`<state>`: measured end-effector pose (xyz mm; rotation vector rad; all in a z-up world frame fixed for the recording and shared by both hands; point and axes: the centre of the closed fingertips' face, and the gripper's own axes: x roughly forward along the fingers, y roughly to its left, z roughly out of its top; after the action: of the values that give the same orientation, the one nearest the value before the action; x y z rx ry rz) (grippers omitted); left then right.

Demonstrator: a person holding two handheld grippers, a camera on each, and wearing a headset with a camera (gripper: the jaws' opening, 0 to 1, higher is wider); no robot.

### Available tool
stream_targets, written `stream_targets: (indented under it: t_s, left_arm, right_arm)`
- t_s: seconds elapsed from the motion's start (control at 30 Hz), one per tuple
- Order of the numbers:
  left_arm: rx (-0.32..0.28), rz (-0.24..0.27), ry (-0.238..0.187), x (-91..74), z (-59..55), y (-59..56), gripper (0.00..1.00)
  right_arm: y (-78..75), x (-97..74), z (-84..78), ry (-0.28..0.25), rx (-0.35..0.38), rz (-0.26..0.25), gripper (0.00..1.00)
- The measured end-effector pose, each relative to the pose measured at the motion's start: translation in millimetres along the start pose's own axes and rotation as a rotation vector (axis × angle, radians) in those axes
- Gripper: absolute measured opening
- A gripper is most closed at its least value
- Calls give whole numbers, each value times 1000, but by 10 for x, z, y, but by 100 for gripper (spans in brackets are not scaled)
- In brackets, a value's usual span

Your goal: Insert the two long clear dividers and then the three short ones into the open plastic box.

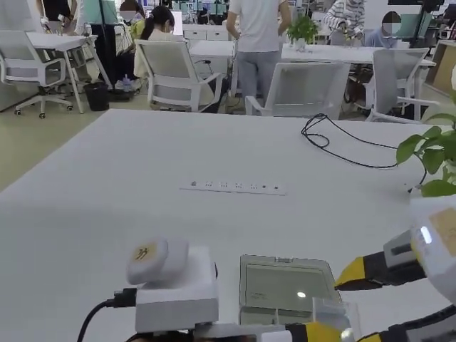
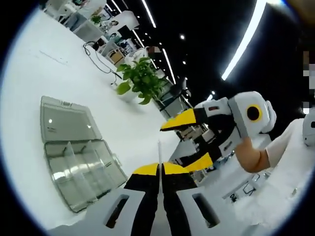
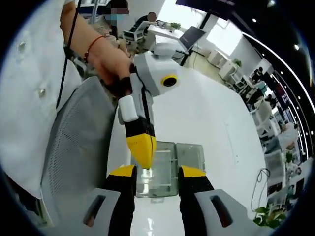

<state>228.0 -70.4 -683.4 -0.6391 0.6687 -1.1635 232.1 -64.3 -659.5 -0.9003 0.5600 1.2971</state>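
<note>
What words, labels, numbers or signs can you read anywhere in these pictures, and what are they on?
No text can be read.
Gold emblem on the left gripper: blurred, no letters legible.
Power strip on the table: markings too small to read.
Plastic box: no label visible.
</note>
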Motion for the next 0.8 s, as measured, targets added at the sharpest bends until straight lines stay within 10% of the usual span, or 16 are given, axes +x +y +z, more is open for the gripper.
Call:
stream_targets:
  t_s: [0.23,0.43,0.8]
  left_arm:
    - [291,-33,71,-48,-127,-96,0]
    - [414,-59,89,-84,-170,-163,0]
    - [566,-119,76,-141,-184,-307,0]
  right_arm:
    - [5,-128,63,-78,98,162,25]
    - [135,-169,170,-132,161,328,17]
    - [316,-91,141,-109,159,485,12]
